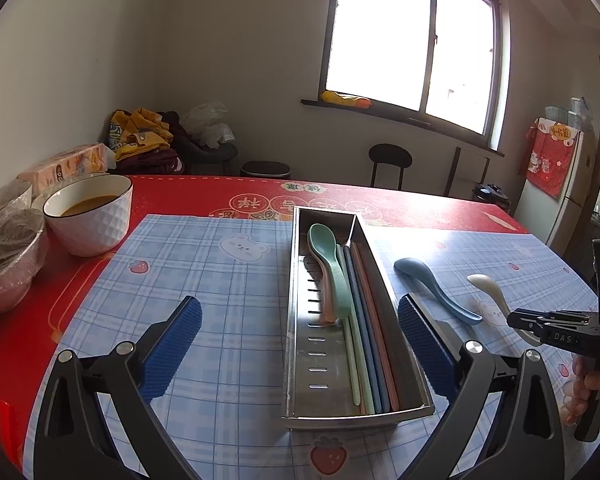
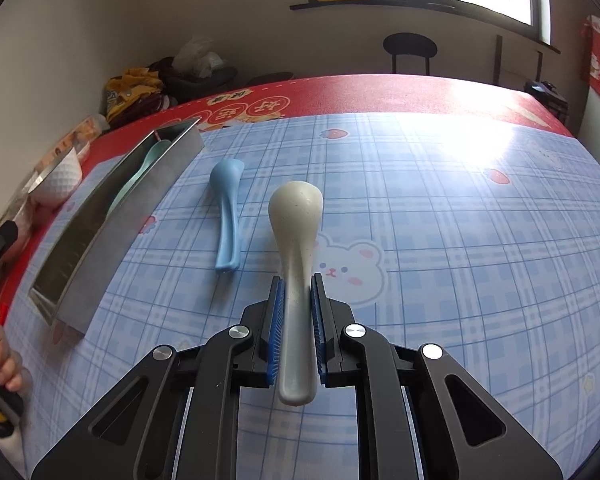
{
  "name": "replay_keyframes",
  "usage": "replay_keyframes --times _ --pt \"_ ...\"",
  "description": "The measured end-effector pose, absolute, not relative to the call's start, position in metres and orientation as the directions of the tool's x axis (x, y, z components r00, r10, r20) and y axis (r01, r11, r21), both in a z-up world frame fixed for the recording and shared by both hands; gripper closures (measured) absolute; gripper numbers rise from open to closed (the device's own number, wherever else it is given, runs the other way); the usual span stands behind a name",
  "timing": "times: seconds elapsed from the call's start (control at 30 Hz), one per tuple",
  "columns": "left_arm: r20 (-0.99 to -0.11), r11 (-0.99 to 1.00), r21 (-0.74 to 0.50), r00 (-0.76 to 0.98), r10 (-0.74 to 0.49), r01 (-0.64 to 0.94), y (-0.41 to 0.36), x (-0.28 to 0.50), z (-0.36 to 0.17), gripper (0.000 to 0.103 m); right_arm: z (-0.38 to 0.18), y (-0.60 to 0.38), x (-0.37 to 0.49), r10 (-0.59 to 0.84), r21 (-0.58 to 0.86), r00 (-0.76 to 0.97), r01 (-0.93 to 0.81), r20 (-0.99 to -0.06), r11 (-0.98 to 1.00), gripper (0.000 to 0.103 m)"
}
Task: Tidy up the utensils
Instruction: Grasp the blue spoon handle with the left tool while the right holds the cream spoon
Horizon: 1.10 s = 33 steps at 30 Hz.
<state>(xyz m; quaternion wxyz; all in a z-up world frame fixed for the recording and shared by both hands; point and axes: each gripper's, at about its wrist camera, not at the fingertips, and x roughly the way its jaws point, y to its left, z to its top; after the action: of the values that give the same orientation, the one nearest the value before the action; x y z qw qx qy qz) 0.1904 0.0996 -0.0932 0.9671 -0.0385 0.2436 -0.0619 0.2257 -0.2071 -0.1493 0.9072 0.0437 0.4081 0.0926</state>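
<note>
Cream spoon (image 2: 296, 236) sits pinched by its handle in the right tongs (image 2: 296, 300), bowl forward for carrying to the steel tray (image 1: 296, 360), beside the blue spoon (image 2: 228, 220) on the desk (image 2: 460, 240), while the left tongs (image 1: 300, 344) straddle the tray, spread.

Utensil tray (image 1: 384, 280): brushed stainless steel, dull sheen, slotted floor. White spoon (image 2: 296, 240) in my right gripper (image 2: 296, 292): glossy speckled plastic. Blue spoon (image 2: 227, 208): matt plastic. Gripper pads (image 1: 172, 352): ribbed blue rubber on matt black plastic arms. Counter (image 2: 440, 200) cover: smooth glossy vinyl. Bowl (image 1: 96, 224): glazed, dimpled ceramic.
</note>
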Motion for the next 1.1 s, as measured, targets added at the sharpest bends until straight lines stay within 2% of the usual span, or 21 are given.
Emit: replay_keyframes --times 0.07,0.23,0.5,0.67,0.87,1.1 --pt "-0.471 0.988 -0.105 0.869 -0.151 0.115 0.098 0.192 -0.094 0.019 -0.143 -0.213 0.219 0.191 0.130 0.668 -0.140 -0.720 0.982 0.089" --pt "-0.513 0.985 -0.131 0.842 -0.164 0.112 0.092 0.196 -0.089 0.029 -0.134 -0.241 0.210 0.165 0.104 0.699 -0.129 -0.695 0.986 0.089" --pt "-0.591 0.959 -0.159 0.756 -0.282 0.234 0.020 0.207 -0.059 0.032 -0.142 -0.269 0.207 0.194 0.161 0.716 -0.115 -0.671 0.980 0.089" --pt "-0.684 0.946 -0.223 0.654 -0.325 0.236 -0.034 0.242 -0.072 0.037 -0.142 -0.278 0.208 0.232 0.225 0.721 -0.108 -0.653 0.968 0.089" --pt "-0.788 0.964 -0.229 0.555 -0.266 0.137 -0.069 0.300 -0.104 0.047 -0.150 -0.288 0.216 0.270 0.304 0.692 -0.076 -0.670 0.950 0.089" --pt "-0.833 0.982 -0.173 0.520 -0.190 0.082 -0.083 0.332 -0.129 0.057 -0.153 -0.292 0.216 0.299 0.334 0.686 -0.086 -0.664 0.939 0.089"
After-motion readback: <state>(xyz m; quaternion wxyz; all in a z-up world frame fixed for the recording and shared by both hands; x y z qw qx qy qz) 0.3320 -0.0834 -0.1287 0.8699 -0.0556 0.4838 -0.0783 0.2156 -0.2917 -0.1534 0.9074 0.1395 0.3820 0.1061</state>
